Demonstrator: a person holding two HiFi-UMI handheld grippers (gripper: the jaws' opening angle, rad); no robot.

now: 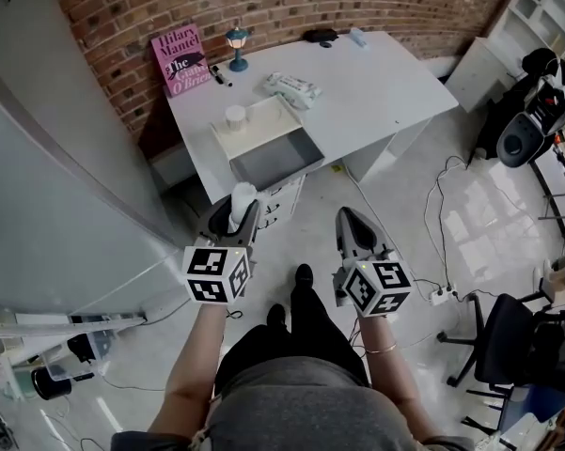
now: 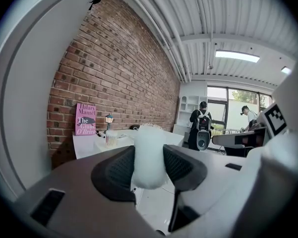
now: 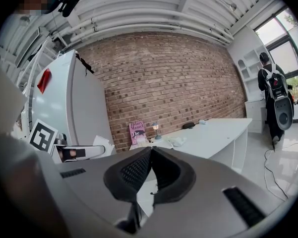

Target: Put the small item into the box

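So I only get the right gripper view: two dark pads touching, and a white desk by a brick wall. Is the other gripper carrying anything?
Observer: Yes. The left gripper has its jaws shut on a small white fluffy item.
Operator: And where is the box it goes in?
Observer: The head view shows an open box at the near edge of the white desk, ahead of the left gripper.
Operator: Is there anything by the box?
Observer: A small white cylinder stands at its rear left corner. I can't tell whether it is in the box or beside it.
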